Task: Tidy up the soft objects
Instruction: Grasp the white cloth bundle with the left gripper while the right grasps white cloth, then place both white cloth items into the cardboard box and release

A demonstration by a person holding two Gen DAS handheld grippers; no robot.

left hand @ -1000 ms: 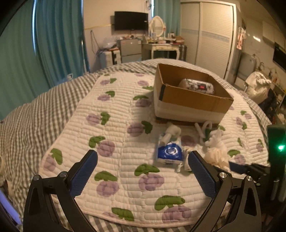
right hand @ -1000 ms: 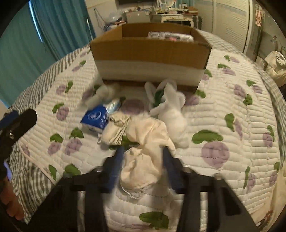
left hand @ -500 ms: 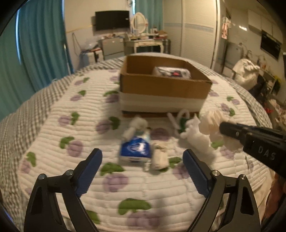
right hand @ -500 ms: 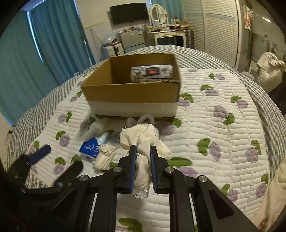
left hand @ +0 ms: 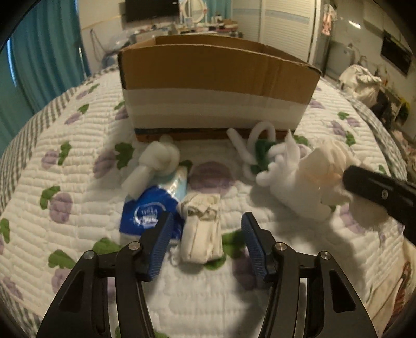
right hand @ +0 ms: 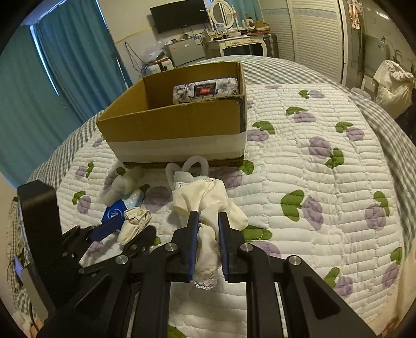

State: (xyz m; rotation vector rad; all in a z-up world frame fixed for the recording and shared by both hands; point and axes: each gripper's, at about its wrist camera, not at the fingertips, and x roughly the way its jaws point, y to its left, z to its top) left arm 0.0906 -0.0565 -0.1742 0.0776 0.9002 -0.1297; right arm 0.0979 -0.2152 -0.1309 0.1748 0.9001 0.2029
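The right gripper (right hand: 208, 223) clenches the cream lace-trimmed cloth (right hand: 205, 197), raised short of the brown cardboard box (right hand: 176, 124). The left gripper (left hand: 206, 228), released, straddles the beige folded cloth bundle (left hand: 201, 228) on the quilted bed (right hand: 325, 182); open quilt lies right.

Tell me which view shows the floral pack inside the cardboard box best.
The right wrist view: it looks down into the cardboard box, so the floral pack shows. In the left wrist view the box's front wall hides it entirely.

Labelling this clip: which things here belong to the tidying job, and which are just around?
Job: cream cloth in the right claw, rolled beige cloth, blue tissue pack, white knot, cardboard box.

Around: television, dresser, curtain.
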